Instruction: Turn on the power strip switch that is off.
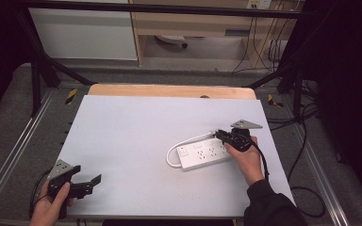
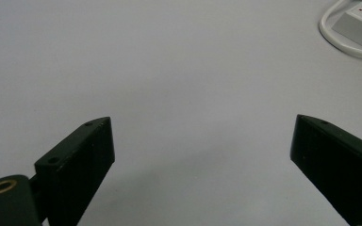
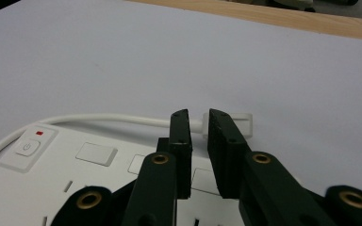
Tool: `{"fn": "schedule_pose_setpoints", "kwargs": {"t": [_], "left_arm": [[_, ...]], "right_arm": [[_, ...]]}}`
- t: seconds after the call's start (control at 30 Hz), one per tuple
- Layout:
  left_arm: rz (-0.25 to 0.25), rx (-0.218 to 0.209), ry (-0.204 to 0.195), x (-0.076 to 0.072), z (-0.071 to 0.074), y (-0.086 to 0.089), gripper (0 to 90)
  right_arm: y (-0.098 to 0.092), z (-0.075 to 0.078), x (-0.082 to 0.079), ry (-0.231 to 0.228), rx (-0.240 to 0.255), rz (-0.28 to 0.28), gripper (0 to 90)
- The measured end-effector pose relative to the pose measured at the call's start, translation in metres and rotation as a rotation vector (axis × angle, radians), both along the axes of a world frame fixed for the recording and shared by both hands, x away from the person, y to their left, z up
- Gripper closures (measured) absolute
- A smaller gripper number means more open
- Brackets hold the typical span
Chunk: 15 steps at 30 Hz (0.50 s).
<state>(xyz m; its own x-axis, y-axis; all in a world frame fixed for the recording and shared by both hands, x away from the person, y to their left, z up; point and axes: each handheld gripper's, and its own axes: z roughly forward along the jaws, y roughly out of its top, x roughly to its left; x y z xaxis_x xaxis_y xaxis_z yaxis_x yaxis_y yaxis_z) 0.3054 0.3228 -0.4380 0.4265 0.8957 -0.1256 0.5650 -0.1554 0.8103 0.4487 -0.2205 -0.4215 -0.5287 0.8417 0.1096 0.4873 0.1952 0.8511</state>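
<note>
A white power strip (image 1: 202, 154) lies flat on the white table top (image 1: 132, 127), right of centre, its red-marked switch (image 3: 27, 147) at the left end. Its white cable (image 1: 172, 153) loops round that end and runs back to a white plug (image 3: 242, 123). My right gripper (image 1: 222, 135) hovers low over the strip's right end. In the right gripper view its jaws (image 3: 199, 115) stand a narrow gap apart, tips at the plug, nothing pinched. My left gripper (image 1: 88, 181) rests at the near left corner, wide open (image 2: 202, 141) over bare table, with the strip (image 2: 358, 26) far off.
A wooden table edge (image 1: 169, 90) shows beyond the white top. Black frame bars (image 1: 42, 70) stand at both sides, and loose black cables (image 1: 306, 141) lie on the floor to the right.
</note>
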Motion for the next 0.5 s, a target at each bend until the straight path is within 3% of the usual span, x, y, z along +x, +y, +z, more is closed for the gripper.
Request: {"fn": "schedule_pose_setpoints", "kwargs": {"t": [0.13, 0.5], "left_arm": [[0.000, 0.000, -0.001, 0.000, 0.000, 0.000, 6.9], [-0.001, 0.000, 0.000, 0.000, 0.000, 0.000, 6.9]], "right_arm": [[0.001, 0.005, 0.002, 0.007, -0.009, 0.003, 66.3], [0.001, 0.019, 0.008, 0.055, -0.022, -0.044, 24.5]]}}
